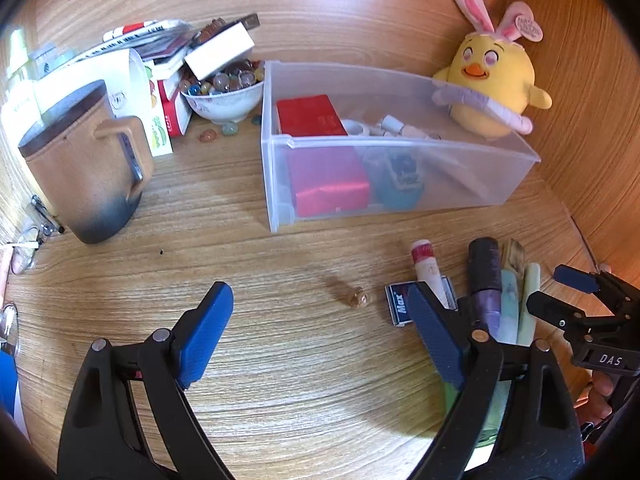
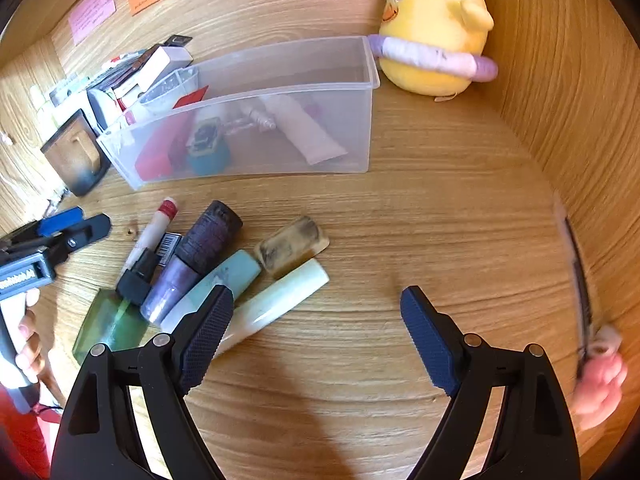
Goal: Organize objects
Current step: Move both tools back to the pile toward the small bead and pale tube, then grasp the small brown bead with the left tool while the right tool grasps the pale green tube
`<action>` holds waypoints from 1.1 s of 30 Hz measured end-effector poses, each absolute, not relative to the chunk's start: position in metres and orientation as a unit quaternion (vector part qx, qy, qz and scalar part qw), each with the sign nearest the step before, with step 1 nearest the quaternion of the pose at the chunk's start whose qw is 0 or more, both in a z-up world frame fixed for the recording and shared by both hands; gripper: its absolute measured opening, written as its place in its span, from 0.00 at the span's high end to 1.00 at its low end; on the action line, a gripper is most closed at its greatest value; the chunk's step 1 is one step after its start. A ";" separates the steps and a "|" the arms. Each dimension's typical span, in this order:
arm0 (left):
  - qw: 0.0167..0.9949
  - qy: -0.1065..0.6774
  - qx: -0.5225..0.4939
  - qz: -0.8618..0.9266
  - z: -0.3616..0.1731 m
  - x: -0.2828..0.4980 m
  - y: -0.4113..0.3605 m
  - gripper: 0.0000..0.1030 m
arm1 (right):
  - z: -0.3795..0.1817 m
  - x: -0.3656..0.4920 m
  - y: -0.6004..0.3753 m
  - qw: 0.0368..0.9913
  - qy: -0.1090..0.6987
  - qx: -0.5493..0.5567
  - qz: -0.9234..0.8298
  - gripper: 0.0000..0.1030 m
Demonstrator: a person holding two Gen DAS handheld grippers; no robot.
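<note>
A clear plastic bin (image 1: 400, 176) (image 2: 256, 80) on the wooden desk holds a red box (image 1: 310, 116), a teal stamp (image 2: 208, 148) and a pale tube (image 2: 310, 136). In front of it lies a cluster: a white stick with a red band (image 1: 426, 266) (image 2: 154, 228), a dark purple bottle (image 1: 485, 276) (image 2: 200, 252), a teal tube (image 2: 224, 284), a pale green tube (image 2: 276, 304), an amber block (image 2: 292, 246) and a small Max box (image 1: 400, 304). My left gripper (image 1: 320, 320) is open and empty, left of the cluster. My right gripper (image 2: 316, 320) is open and empty beside the pale green tube.
A tan mug (image 1: 84, 160), a bowl of glass beads (image 1: 222, 96) and stacked boxes (image 1: 168, 64) stand at the left. A yellow plush chick (image 1: 492, 84) (image 2: 432, 28) sits behind the bin by the wooden side wall (image 2: 560, 100). A loose bead (image 1: 356, 298) lies on the desk.
</note>
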State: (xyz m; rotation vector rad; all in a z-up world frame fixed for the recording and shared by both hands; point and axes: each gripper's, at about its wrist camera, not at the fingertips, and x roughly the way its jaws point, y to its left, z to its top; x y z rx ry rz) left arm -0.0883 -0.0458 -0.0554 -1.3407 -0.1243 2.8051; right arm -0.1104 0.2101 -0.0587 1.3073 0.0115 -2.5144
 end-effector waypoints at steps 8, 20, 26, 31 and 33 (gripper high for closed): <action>0.023 -0.033 -0.445 0.895 -0.062 -0.093 -0.045 0.12 | -0.061 -0.103 0.207 0.149 0.001 0.456 -0.877 0.19; 0.038 -0.033 -0.459 0.887 -0.073 -0.096 -0.043 0.47 | -0.064 -0.081 0.196 0.151 0.035 0.439 -0.885 0.35; 0.038 -0.025 -0.453 0.890 -0.073 -0.096 -0.040 0.63 | -0.064 -0.076 0.198 0.142 0.052 0.431 -0.890 0.53; 0.046 -0.022 -0.450 0.892 -0.073 -0.096 -0.038 0.75 | -0.064 -0.075 0.199 0.139 0.064 0.424 -0.893 0.70; 0.048 -0.021 -0.450 0.892 -0.073 -0.099 -0.035 0.76 | -0.064 -0.076 0.200 0.143 0.063 0.423 -0.893 0.76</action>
